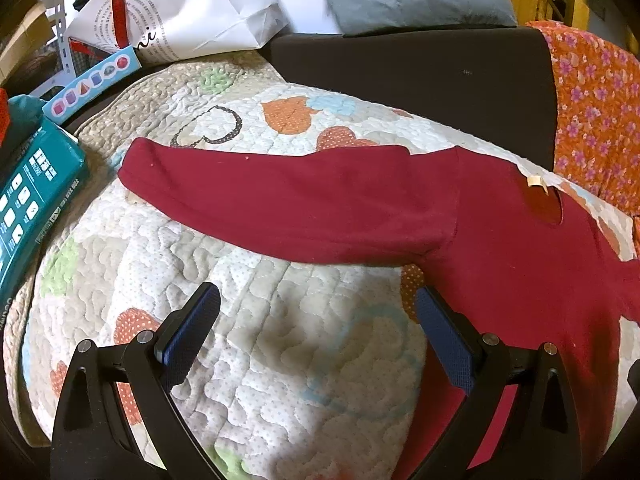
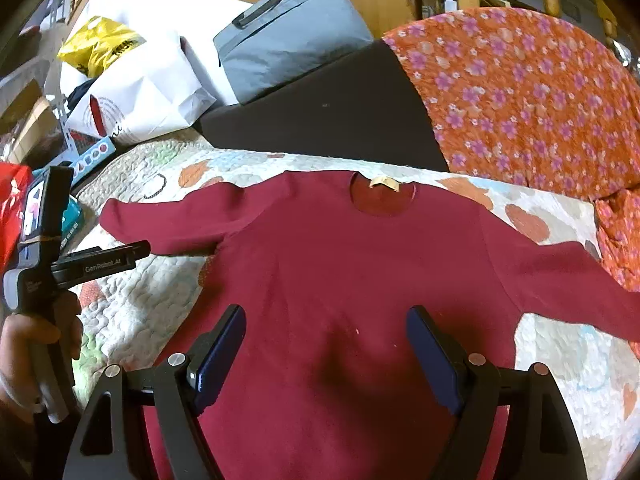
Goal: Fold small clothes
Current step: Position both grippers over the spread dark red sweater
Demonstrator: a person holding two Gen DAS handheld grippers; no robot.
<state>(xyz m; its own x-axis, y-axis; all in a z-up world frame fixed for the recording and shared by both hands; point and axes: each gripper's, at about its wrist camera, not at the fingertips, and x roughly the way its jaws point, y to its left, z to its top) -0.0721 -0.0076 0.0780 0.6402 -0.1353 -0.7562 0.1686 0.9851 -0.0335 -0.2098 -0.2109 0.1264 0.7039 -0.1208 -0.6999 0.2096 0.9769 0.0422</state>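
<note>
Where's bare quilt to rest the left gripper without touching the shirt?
Bare quilt lies below the shirt's outstretched sleeve, under the open left gripper. Crowded at far left: teal box, white bag.

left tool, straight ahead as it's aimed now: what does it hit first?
Likely the red shirt's sleeve, lying across the quilt ahead of the open left tool. If angled down more, the quilt comes first; depth is unclear.

Cut off and hidden
The shirt's [image 2: 340, 280] hem lies hidden beneath the right tongs [image 2: 326, 354]; its right cuff leaves the frame.
</note>
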